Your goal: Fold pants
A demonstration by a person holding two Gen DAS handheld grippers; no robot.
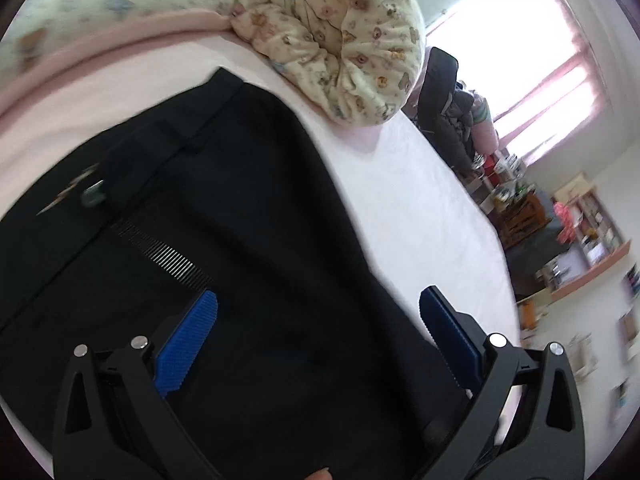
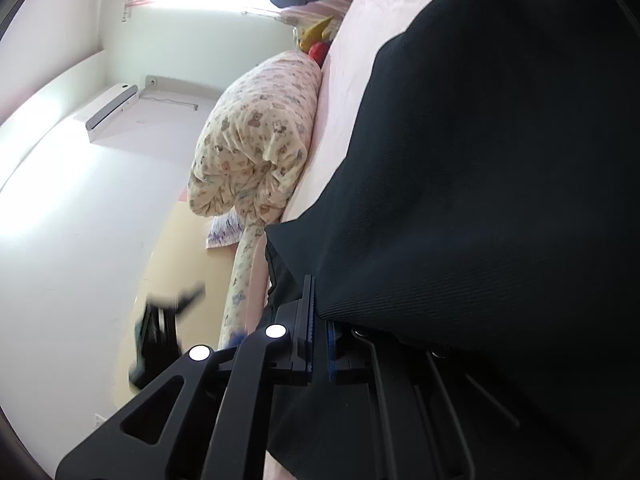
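Note:
Black pants (image 1: 224,232) lie spread on a pink bed sheet (image 1: 400,200), waistband toward the far side, with a button (image 1: 93,194) and zipper showing. My left gripper (image 1: 318,306) is open just above the pants, its blue pads (image 1: 188,340) wide apart and empty. In the right wrist view the pants (image 2: 480,184) fill the right side, draped over the gripper. My right gripper (image 2: 318,320) is shut on an edge of the pants fabric, the view tilted sideways.
A rolled floral duvet (image 1: 336,40) lies at the far edge of the bed and also shows in the right wrist view (image 2: 256,136). A chair with clothes (image 1: 452,112), a window (image 1: 532,60) and cluttered shelves (image 1: 584,232) stand beyond the bed. An air conditioner (image 2: 112,110) hangs on the wall.

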